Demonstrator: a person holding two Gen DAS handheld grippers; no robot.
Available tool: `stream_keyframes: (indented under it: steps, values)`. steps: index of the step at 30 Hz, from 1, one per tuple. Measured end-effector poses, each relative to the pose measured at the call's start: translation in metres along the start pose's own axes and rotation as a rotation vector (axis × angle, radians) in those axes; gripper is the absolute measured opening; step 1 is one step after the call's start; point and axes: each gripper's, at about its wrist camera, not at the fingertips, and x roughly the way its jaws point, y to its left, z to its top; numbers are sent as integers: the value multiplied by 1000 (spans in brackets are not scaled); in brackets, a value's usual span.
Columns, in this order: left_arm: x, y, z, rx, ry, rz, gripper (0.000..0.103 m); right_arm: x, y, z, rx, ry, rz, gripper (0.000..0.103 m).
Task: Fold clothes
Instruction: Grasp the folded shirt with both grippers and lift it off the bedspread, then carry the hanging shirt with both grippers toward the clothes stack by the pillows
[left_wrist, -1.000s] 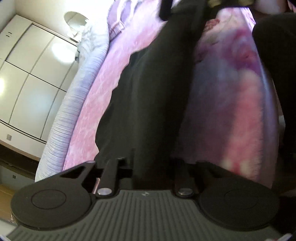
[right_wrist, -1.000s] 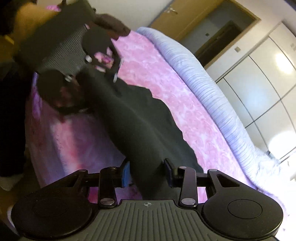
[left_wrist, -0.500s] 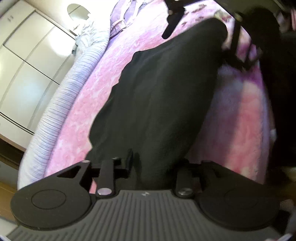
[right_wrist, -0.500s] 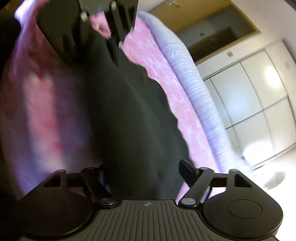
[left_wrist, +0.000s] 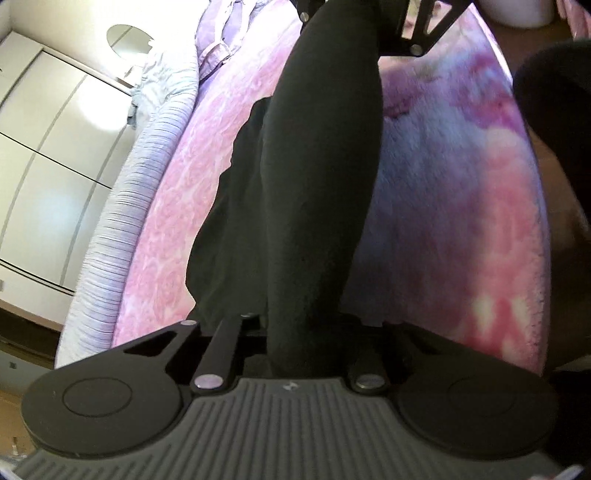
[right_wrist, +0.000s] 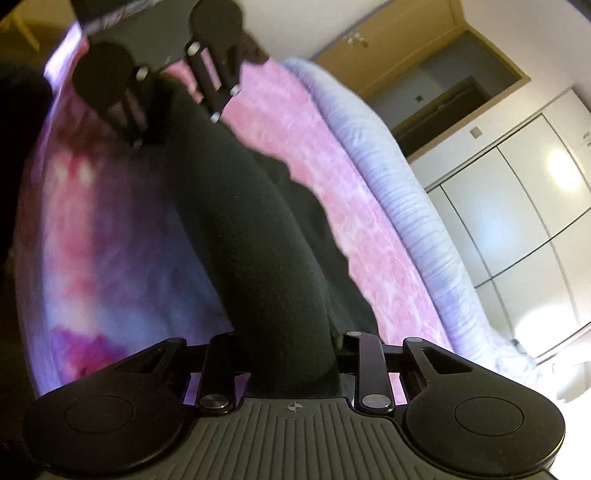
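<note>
Presently the black garment (left_wrist: 317, 177) is stretched as a taut band between the two grippers, raised off the pink bedspread (left_wrist: 173, 221), with its slack remainder drooping along one side onto that spread. On the other side of the band lies a fuzzy pink-and-purple blanket (left_wrist: 461, 206), bare out to its edge. Beyond the bedspread runs a ribbed lilac border (left_wrist: 114, 229), then white wardrobe doors (left_wrist: 44, 177); the right wrist view also shows a wooden door (right_wrist: 424, 62) past the bed's far end.

The left gripper (left_wrist: 306, 332) has its fingers closed in on one end of the band, the cloth running out between them. The right gripper (right_wrist: 291, 343) is likewise clamped on the opposite end, the fabric filling the gap between its fingers. Each gripper appears at the top of the other's view, gripping its own end.

Compared with half a second ago, the cloth has narrowed from a broad sagging sheet into a tighter, rounder band, and the right gripper's fingers, then spread wider, have drawn in on it. Both views are somewhat blurred.
</note>
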Motion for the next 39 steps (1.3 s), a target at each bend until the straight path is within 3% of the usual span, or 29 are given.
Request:
stream_keyframes:
  steps: [8, 12, 17, 25, 39]
  values:
    - [-23, 74, 44, -45, 70, -144, 10, -16, -77, 24, 67, 84, 182, 24]
    - [-60, 118, 95, -52, 93, -221, 10, -75, -125, 37, 104, 150, 232, 24]
    - [-109, 147, 168, -23, 58, -275, 10, -149, -190, 47, 138, 220, 255, 24]
    - [-121, 171, 292, 60, -108, -289, 10, -258, -267, 12, 245, 333, 107, 24]
    - [-87, 198, 450, 339, -486, -330, 11, -358, -349, -44, 474, 583, -233, 24]
